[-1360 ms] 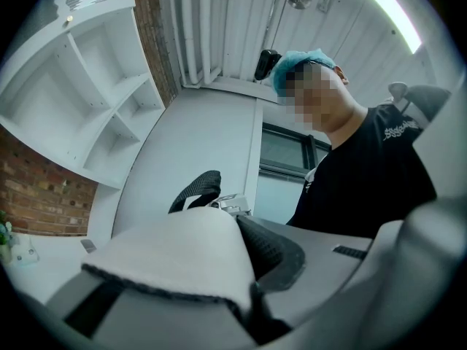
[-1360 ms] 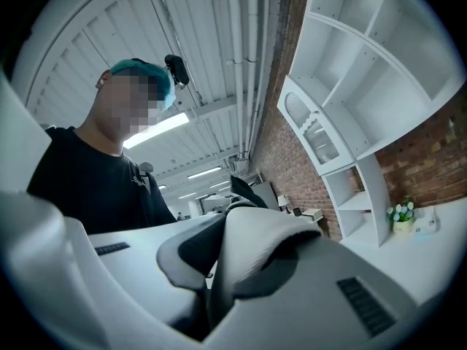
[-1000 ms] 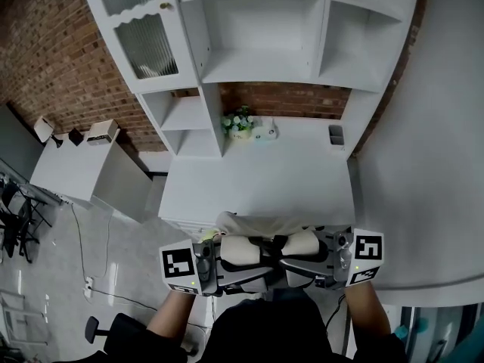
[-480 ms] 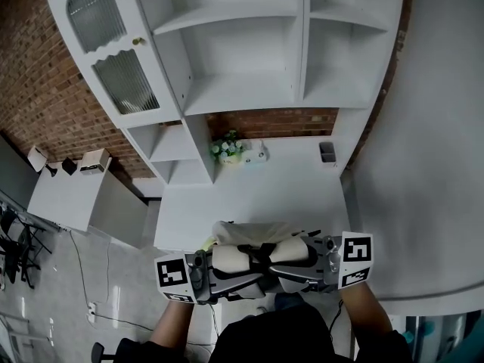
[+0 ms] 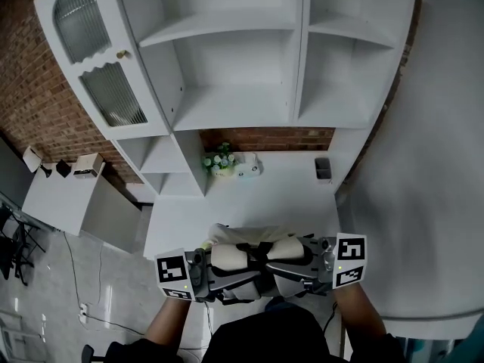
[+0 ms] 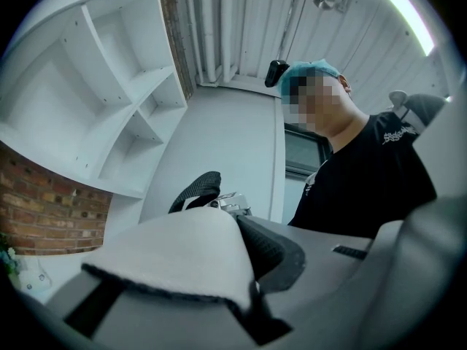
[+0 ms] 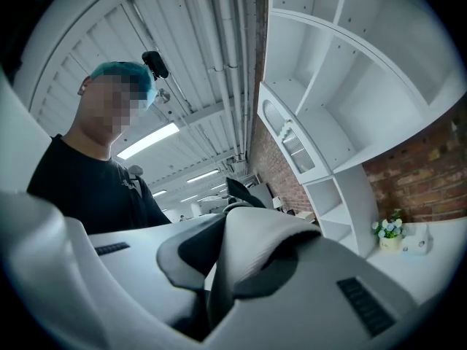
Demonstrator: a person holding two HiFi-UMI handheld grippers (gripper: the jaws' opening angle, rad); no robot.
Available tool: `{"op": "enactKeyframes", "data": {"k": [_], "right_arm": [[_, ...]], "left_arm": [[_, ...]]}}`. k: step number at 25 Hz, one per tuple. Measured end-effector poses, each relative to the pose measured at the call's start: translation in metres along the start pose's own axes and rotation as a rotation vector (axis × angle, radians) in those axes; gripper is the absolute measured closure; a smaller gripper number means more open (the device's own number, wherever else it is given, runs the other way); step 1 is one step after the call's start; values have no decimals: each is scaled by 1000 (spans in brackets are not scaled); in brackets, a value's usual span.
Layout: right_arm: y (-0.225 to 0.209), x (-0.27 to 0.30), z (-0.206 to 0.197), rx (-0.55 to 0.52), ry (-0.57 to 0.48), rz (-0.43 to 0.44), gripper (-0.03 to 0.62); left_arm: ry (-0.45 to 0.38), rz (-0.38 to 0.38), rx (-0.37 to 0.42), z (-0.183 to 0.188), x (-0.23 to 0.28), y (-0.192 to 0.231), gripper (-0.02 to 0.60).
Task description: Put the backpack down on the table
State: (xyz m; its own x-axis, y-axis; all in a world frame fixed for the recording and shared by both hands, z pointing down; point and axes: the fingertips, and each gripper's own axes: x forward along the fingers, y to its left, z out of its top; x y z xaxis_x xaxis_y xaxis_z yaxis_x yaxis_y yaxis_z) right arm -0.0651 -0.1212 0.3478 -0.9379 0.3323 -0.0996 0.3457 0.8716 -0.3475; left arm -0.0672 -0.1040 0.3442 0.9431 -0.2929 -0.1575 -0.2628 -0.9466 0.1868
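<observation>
The left gripper has its jaws drawn narrow, clamped on a pale padded strap of the backpack. A black mesh edge of the strap curls out at 3 o'clock of the pinch. The right gripper is likewise closed narrow on the other padded strap, which folds over its jaws, dark lining showing at 9 o'clock.

In the head view the left gripper sits at 9 o'clock of the backpack and the right gripper at 3 o'clock, each facing inward, with the cream bag and its black straps slung between them. The backpack is at the near edge of the white table, at 6 o'clock of the tabletop; whether it touches the surface cannot be told.

Across the table at 12 o'clock, against the brick back wall, a small pot of flowers stands, and a small holder is at about 1 o'clock. A white shelf unit rises above them.
</observation>
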Motion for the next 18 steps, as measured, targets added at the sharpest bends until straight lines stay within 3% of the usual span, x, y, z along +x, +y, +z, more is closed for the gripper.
{"op": "enactKeyframes", "data": {"k": [18], "right_arm": [[-114, -65, 37, 15, 16, 40, 546]], "left_arm": [[9, 70, -22, 3, 58, 128, 537]]}}
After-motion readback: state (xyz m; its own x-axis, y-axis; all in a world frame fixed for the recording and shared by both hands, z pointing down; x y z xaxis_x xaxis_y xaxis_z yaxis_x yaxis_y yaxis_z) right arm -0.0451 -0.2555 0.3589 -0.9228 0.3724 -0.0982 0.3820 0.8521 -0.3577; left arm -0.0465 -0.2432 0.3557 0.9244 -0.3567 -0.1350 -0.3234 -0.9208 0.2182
